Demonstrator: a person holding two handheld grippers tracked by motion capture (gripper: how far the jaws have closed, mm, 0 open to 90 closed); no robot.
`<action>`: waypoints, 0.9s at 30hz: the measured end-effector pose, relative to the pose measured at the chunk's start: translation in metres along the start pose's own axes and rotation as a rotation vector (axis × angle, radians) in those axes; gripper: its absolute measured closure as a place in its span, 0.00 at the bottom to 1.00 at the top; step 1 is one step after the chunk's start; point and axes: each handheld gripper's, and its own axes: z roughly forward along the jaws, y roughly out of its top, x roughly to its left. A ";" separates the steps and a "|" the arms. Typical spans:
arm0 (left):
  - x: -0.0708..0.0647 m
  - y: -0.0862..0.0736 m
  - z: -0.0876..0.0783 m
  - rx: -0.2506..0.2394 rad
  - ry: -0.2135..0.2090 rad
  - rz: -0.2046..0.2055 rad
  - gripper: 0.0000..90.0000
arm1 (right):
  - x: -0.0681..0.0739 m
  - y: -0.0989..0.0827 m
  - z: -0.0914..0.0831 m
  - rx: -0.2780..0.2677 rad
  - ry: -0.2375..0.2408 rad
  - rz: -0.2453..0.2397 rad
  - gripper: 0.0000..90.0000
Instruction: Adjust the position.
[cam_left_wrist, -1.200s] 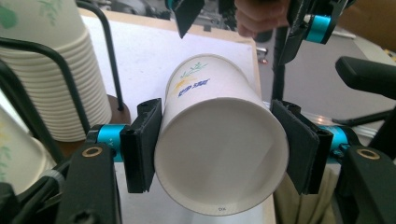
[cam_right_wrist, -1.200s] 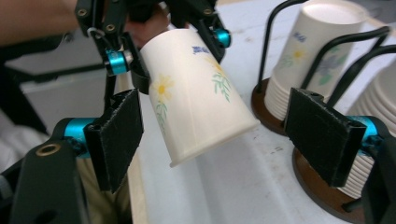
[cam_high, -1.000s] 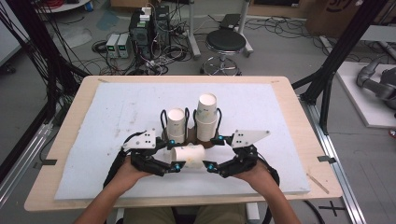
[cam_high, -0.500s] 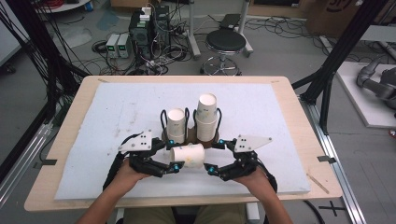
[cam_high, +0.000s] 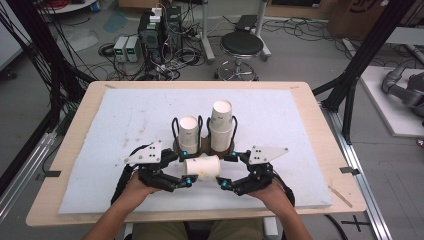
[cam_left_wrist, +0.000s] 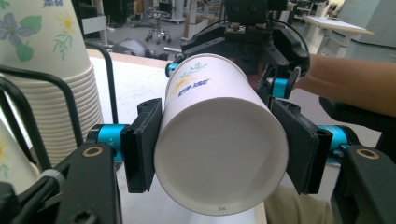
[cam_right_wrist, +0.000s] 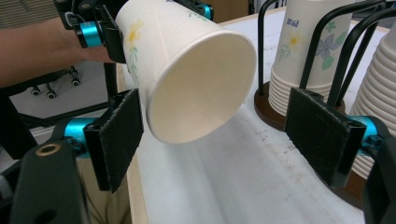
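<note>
While my left tool clamps the paper cup sideways above the bench, just in front of the cup stacks, my right tool stands open at its mouth.

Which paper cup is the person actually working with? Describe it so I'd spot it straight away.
Start at the white foam mat on the wooden table and find the black wire cup holder with two upright stacks of flowered paper cups. Just in front of it, nearer the person, is the single paper cup, gripped by the left gripper. Unlike the stacked ones, it lies on its side, held off the mat.
</note>
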 end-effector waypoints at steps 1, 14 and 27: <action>0.000 0.000 0.000 -0.003 -0.005 0.002 0.41 | 0.000 0.000 0.000 0.000 0.001 0.001 0.23; -0.002 0.000 0.003 -0.010 -0.049 0.018 0.41 | 0.001 0.000 0.006 -0.010 0.076 0.004 0.22; -0.003 -0.001 0.005 -0.017 -0.105 0.024 0.41 | 0.001 -0.002 0.010 -0.033 0.187 0.000 0.30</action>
